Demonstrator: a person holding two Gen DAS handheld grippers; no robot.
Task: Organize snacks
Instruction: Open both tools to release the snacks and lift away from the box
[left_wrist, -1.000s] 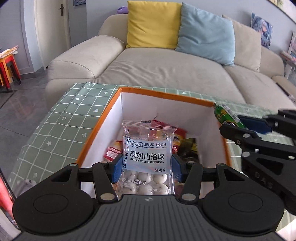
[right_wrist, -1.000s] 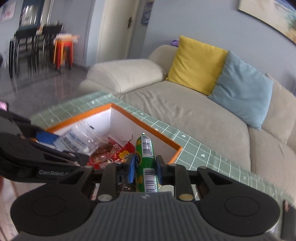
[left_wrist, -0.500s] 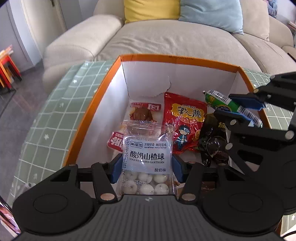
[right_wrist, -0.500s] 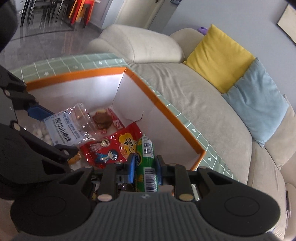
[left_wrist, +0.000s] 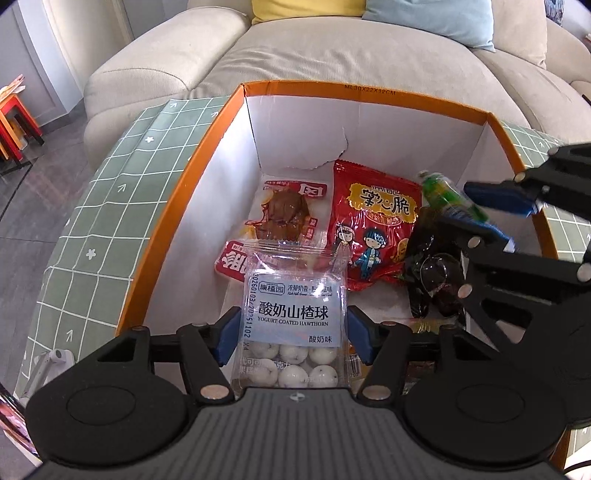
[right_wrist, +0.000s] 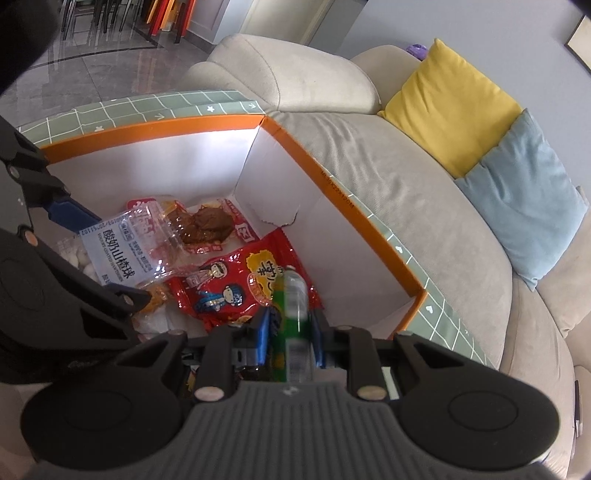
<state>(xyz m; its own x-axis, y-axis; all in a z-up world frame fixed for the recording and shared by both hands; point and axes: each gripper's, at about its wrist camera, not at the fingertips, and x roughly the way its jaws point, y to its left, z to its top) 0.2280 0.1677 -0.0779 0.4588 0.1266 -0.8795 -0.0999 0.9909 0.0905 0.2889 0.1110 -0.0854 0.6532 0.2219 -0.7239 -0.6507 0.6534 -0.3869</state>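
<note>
An orange-rimmed white box (left_wrist: 362, 90) (right_wrist: 147, 127) holds several snack packets. A clear bag of yogurt-coated hawthorn balls (left_wrist: 293, 314) (right_wrist: 118, 258) stands between the blue pads of my left gripper (left_wrist: 293, 334), low over the box's near side. Its jaws are opening, and the pads sit at the bag's edges without squeezing it. My right gripper (right_wrist: 291, 325) (left_wrist: 491, 221) is shut on a green tube-shaped snack (right_wrist: 293, 314) (left_wrist: 443, 195), inside the box above a red bag (left_wrist: 373, 218) (right_wrist: 229, 284). The tube looks blurred in the right wrist view.
In the box also lie a brown meat packet (left_wrist: 284, 214) (right_wrist: 207, 225), a red-and-white packet (left_wrist: 232, 262) and a dark packet (left_wrist: 432, 273). A green checked cloth (left_wrist: 110, 206) covers the table. A beige sofa (left_wrist: 332, 48) with cushions stands behind, with a red stool (left_wrist: 14, 118) at the left.
Both grippers have tipped downward and sunk into the box. The left jaws have spread wider around the hawthorn bag. The right gripper keeps its hold on the green tube.
</note>
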